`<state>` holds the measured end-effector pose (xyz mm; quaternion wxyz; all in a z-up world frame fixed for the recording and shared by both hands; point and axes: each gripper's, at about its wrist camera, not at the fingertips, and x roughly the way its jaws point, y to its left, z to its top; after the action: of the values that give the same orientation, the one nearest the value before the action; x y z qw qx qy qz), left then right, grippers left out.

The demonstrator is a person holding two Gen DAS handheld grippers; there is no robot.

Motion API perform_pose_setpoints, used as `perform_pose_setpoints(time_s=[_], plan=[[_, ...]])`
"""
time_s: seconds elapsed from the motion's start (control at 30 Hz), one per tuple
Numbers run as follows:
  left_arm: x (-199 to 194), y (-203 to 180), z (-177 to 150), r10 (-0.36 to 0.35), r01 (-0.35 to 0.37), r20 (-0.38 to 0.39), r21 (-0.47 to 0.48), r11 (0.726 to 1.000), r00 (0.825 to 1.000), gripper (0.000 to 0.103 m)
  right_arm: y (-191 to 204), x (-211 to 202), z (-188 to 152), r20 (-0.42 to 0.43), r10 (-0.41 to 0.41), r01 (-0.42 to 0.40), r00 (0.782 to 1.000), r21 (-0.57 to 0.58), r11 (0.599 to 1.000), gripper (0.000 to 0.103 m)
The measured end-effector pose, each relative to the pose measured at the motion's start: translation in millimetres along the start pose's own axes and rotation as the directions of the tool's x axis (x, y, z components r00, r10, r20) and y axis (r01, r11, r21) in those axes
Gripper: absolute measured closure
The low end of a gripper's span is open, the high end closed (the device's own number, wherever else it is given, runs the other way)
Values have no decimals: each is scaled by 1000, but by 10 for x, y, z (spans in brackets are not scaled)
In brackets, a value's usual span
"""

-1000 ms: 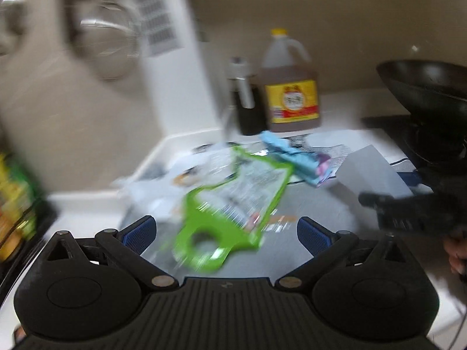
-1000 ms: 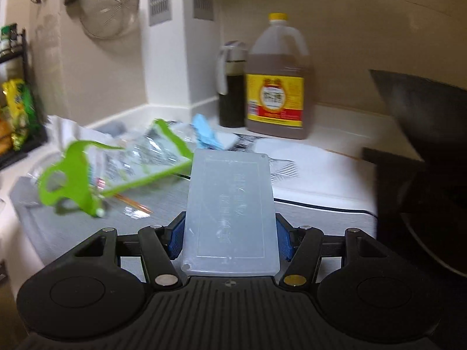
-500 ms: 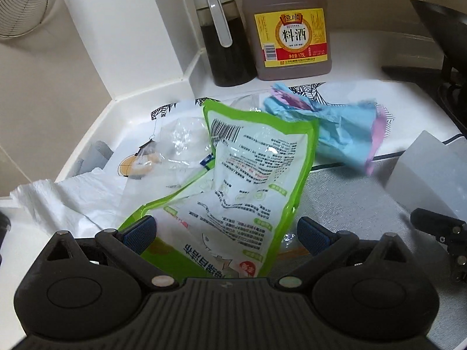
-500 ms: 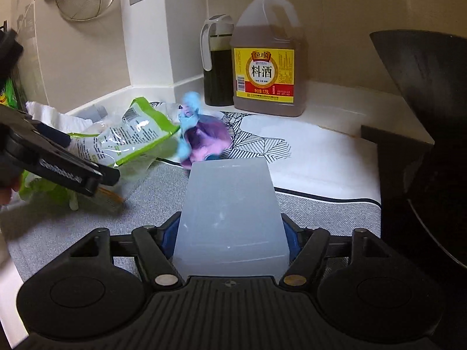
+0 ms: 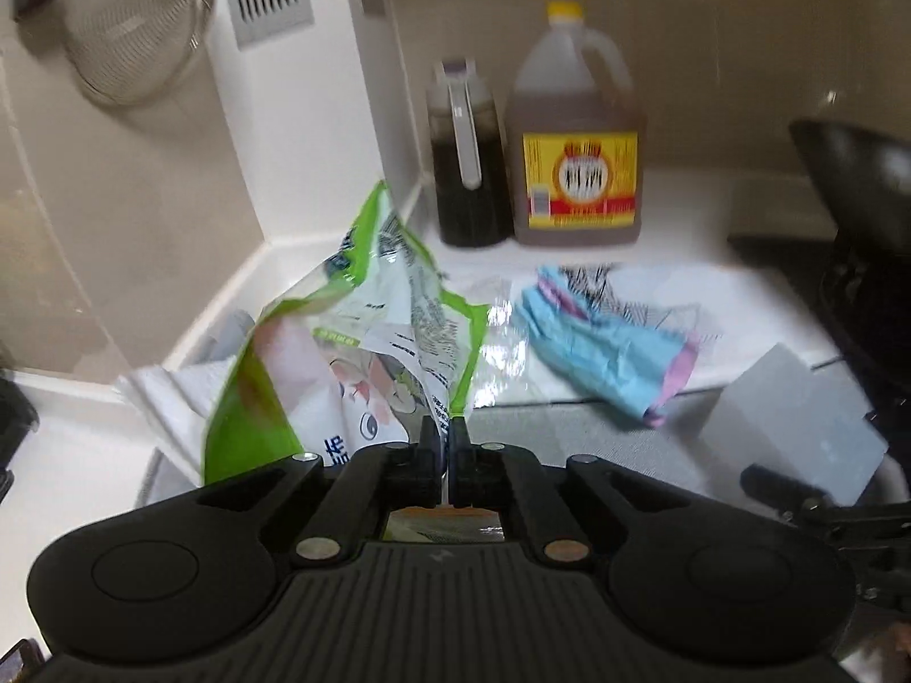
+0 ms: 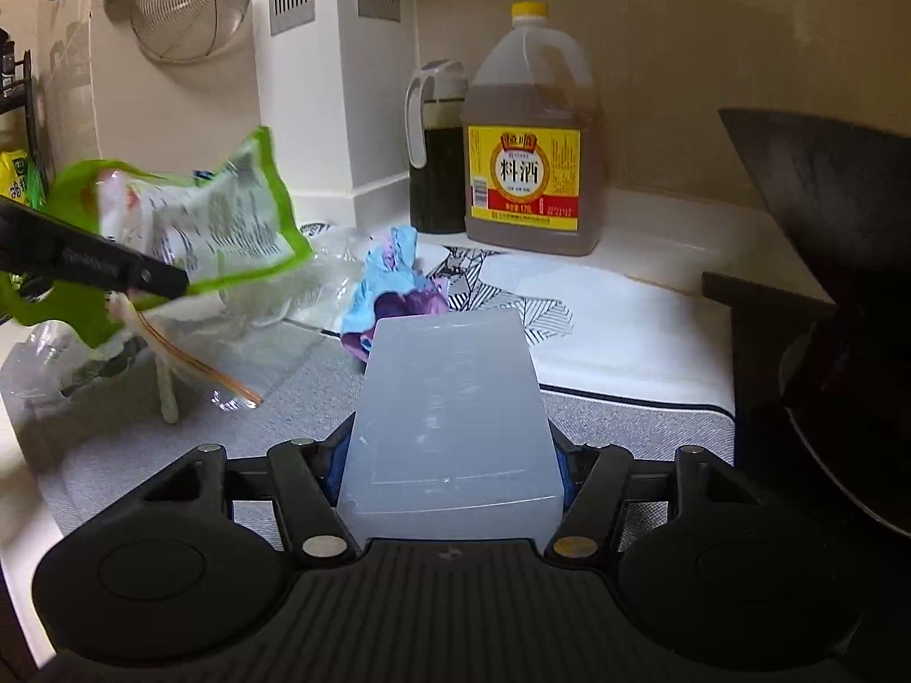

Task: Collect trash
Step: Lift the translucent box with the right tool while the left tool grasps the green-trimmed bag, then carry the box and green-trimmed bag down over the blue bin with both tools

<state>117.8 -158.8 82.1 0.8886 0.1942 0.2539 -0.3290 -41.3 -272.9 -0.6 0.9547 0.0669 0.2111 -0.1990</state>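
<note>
My left gripper is shut on the lower edge of a green and white food bag, which stands lifted off the counter. From the right wrist view the same green bag hangs at the left, pinched by the left gripper. My right gripper is shut on a translucent white plastic box; the box also shows at the right of the left wrist view. A crumpled blue and purple wrapper and clear plastic film lie on the counter.
A cooking wine jug and a dark sauce bottle stand by the back wall. A black wok sits on the stove at the right. A grey mat and a patterned sheet cover the counter. A strainer hangs at upper left.
My left gripper has shut on the green bag and raised it off the counter. The right gripper still holds the plastic box, hardly moved.
</note>
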Motion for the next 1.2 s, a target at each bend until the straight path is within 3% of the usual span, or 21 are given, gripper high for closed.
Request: perform_pose_setpoints(time_s=[0.3, 0.67, 0.93, 1.2], plan=[[-716, 66, -107, -33, 36, 88, -35, 999, 996, 102, 104, -361, 13, 64, 57, -57, 996, 1, 998, 39], [-1700, 45, -634, -13, 26, 152, -87, 996, 988, 102, 429, -1108, -120, 140, 151, -143, 979, -66, 988, 39], [-2515, -177, -1392, 10, 12, 159, -136, 991, 987, 102, 697, -1820, -506, 121, 300, -282, 946, -149, 948, 39], [-3267, -405, -2331, 118, -93, 102, -223, 970, 988, 102, 1012, -2433, -1010, 15, 416, -402, 909, -230, 886, 39]])
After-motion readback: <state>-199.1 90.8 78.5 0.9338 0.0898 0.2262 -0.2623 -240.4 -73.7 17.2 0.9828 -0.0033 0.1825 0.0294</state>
